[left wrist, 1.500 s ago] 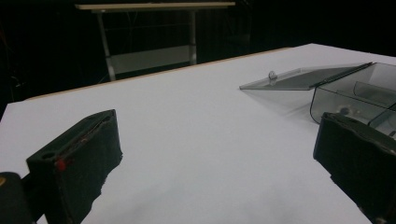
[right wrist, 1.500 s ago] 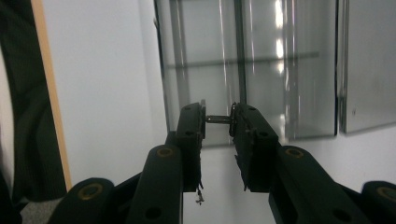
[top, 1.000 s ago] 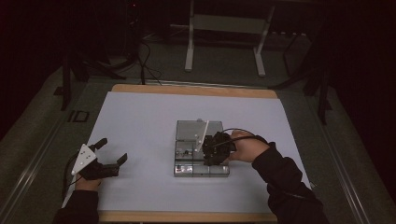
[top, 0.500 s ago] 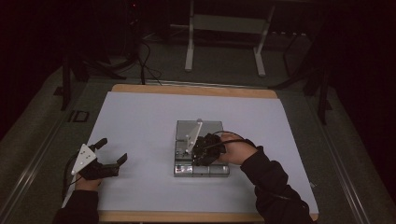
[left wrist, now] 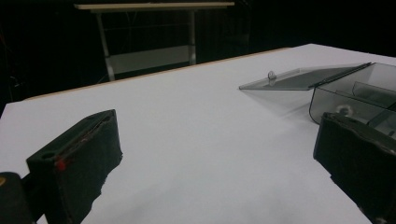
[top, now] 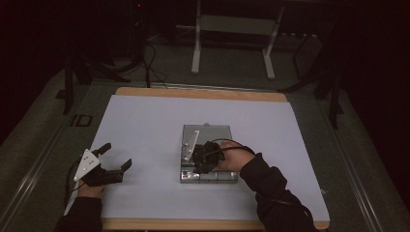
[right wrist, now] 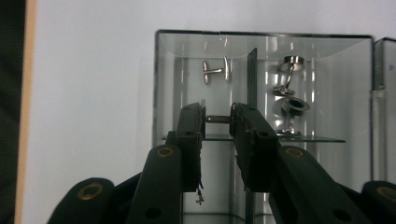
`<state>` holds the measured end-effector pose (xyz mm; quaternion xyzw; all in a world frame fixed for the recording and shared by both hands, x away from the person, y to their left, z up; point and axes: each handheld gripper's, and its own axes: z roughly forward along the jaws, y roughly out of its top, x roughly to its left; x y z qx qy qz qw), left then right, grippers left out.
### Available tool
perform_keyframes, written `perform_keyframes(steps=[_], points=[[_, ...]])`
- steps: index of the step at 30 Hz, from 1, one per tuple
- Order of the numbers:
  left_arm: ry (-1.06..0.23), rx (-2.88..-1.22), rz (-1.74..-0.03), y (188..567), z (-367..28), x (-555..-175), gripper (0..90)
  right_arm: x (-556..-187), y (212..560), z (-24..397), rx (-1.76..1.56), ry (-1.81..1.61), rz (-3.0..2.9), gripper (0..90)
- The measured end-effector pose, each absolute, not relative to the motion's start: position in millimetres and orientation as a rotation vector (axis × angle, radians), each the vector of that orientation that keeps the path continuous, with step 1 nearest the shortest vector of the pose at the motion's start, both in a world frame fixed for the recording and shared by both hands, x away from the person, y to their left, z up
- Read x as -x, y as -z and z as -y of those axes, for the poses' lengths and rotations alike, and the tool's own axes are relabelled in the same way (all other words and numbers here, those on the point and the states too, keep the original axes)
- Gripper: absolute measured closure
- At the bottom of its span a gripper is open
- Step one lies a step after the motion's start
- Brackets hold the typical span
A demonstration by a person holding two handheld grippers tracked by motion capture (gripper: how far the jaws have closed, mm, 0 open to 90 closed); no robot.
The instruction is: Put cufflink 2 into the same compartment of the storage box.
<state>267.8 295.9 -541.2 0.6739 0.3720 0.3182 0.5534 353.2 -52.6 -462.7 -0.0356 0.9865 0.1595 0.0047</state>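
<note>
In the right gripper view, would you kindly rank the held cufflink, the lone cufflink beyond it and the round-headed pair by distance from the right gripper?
1. Held cufflink, clamped in the right gripper.
2. Nearer round-headed cufflink, in the right-hand compartment.
3. Lone cufflink, straight ahead, and the farther round-headed cufflink, upper right: too close to call.

White table (top: 145, 121) with wooden edge at far and near sides. Clear box (top: 207, 153) near middle, lid open, pale strip leaning across its left part. Right gripper (top: 202, 162) down over box's near-left part, dark-sleeved right hand (top: 232, 158) behind it, cable looping over wrist. Jaws hidden under gripper body; cannot tell what they hold. Left gripper (top: 113, 157) rests at table's near-left corner, well apart from box, jaws spread wide, nothing between them, grey three-cornered plate on top. Dark floor and metal stand legs (top: 196, 43) beyond table.
</note>
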Motion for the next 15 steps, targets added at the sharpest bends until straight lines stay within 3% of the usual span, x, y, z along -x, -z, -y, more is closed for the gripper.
perform_keyframes(steps=[15], points=[[-0.752,-1.595,-0.879,541,-296,-268,1.7,-357,486,32,0.140,-0.371,-3.135,72.2]])
